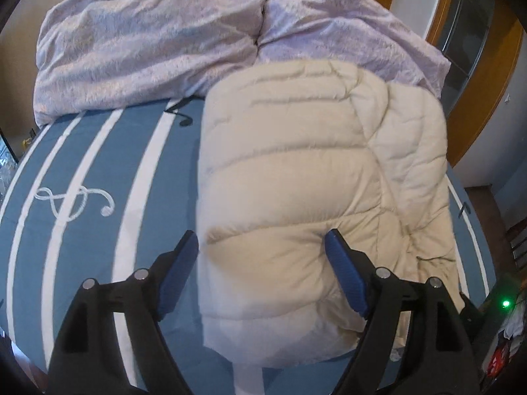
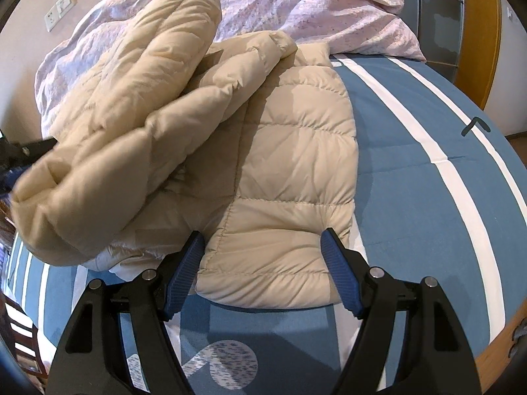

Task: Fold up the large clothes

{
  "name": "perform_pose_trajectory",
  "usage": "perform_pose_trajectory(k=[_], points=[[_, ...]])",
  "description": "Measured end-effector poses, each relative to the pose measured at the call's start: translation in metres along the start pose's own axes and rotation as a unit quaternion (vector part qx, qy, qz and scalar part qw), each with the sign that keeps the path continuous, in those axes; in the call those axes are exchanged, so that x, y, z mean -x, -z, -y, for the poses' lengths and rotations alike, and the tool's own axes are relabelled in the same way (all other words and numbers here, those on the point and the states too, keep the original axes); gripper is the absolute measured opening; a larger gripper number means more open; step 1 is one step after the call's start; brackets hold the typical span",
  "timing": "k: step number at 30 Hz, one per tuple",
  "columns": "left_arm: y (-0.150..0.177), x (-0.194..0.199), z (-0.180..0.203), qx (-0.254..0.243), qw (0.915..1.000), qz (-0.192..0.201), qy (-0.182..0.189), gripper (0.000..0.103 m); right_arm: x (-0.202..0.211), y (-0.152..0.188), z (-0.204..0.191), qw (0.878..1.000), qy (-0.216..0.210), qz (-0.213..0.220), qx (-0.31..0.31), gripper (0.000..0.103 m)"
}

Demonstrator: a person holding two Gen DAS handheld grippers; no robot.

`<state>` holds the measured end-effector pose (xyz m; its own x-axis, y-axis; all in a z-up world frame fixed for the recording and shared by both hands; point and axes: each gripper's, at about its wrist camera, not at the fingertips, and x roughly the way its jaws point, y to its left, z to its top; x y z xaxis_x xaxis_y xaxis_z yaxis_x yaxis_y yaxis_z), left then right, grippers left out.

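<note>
I see both my left gripper and right gripper spread apart over the beige puffer jacket; the lilac duvet crowds behind it.

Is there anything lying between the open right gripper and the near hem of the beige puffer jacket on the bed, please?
Nothing visible does. The right gripper is open, its fingers straddling the near hem of the puffer jacket, with only jacket fabric between them. The folded-over part of the jacket bulges to the left of the fingers, not in front. The left gripper is open too.
</note>
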<state>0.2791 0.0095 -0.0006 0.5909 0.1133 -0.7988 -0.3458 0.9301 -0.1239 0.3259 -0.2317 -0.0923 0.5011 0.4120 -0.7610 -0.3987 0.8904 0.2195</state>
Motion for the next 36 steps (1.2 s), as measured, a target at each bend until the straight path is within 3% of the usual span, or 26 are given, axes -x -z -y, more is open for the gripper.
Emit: perform_pose_trajectory(k=[4,10,18,22,27,36], points=[[0.008,-0.015,0.017,-0.011,0.9999,-0.009,0.009,0.08,0.006,-0.005,0.013,1.0,-0.001,0.006,-0.019,0.074],[0.014,-0.029,0.04,-0.03,0.9994,-0.01,0.011,0.08,0.016,-0.016,0.037,0.999,0.032,0.022,-0.037,0.074],[0.012,-0.039,0.043,-0.034,0.9991,-0.014,0.023,0.082,0.045,-0.046,0.049,0.996,0.038,0.066,-0.046,0.07],[0.013,-0.041,0.041,-0.036,0.9989,-0.012,0.027,0.082,0.057,-0.071,0.035,0.996,0.011,0.087,-0.032,0.063],[0.011,-0.043,0.037,-0.034,0.9986,-0.014,0.038,0.082,0.051,-0.095,0.001,0.996,-0.034,0.082,-0.01,0.047],[0.011,-0.045,0.036,-0.034,0.9981,-0.016,0.048,0.082,0.028,-0.119,-0.041,0.995,-0.06,0.076,0.01,0.036]])
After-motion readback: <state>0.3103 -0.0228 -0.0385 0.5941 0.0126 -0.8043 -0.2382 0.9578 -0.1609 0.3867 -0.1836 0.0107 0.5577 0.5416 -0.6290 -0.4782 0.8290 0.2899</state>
